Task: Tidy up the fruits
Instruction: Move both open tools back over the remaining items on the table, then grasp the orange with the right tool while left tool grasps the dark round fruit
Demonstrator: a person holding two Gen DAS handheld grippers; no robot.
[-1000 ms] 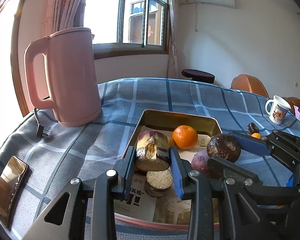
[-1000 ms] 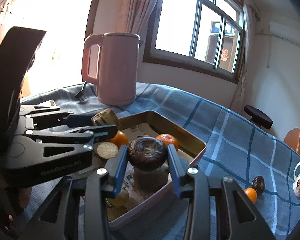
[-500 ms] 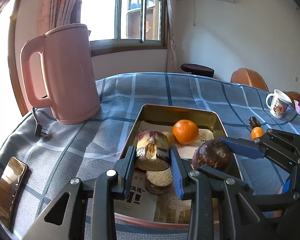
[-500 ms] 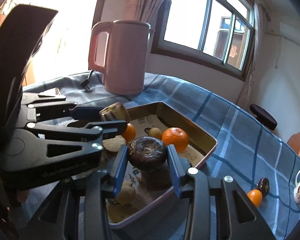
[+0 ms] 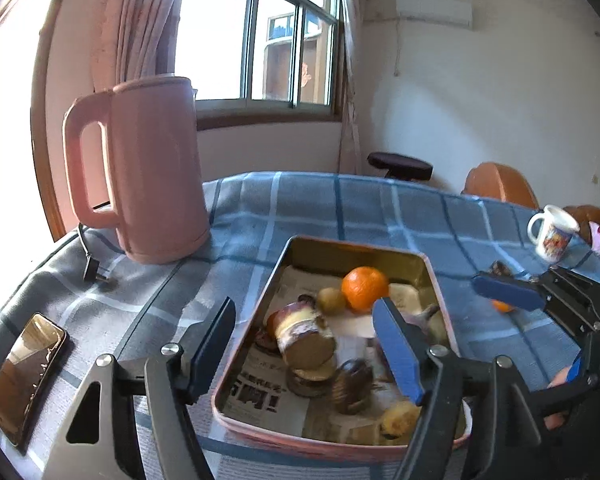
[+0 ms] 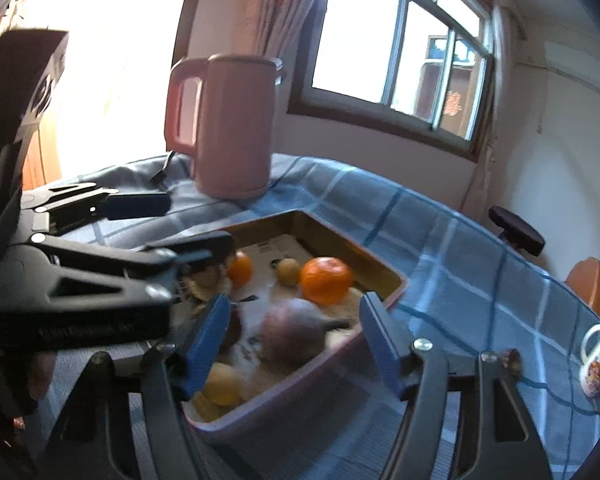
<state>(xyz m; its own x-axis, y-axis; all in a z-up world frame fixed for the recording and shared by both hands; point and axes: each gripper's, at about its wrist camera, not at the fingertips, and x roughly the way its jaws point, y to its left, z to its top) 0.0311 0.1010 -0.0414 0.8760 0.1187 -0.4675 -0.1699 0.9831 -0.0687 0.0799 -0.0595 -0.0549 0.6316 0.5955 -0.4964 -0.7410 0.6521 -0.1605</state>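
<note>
Spanning the metal tray (image 5: 440, 292), the left gripper (image 5: 304, 344) and right gripper (image 6: 292, 336) are both shown spread wide and empty. An orange (image 5: 365, 289), a cut taro piece (image 5: 306, 340) and a dark round fruit (image 6: 294, 330) are seen lying inside the tray.

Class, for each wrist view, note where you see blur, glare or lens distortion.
Left wrist view: window overexposed, left edge washed out, fisheye bends the walls, tray contents slightly smeared. Right wrist view: purple fruit and nearby hand-held gripper motion-blurred, strong glare upper left, kettle sharp.
</note>
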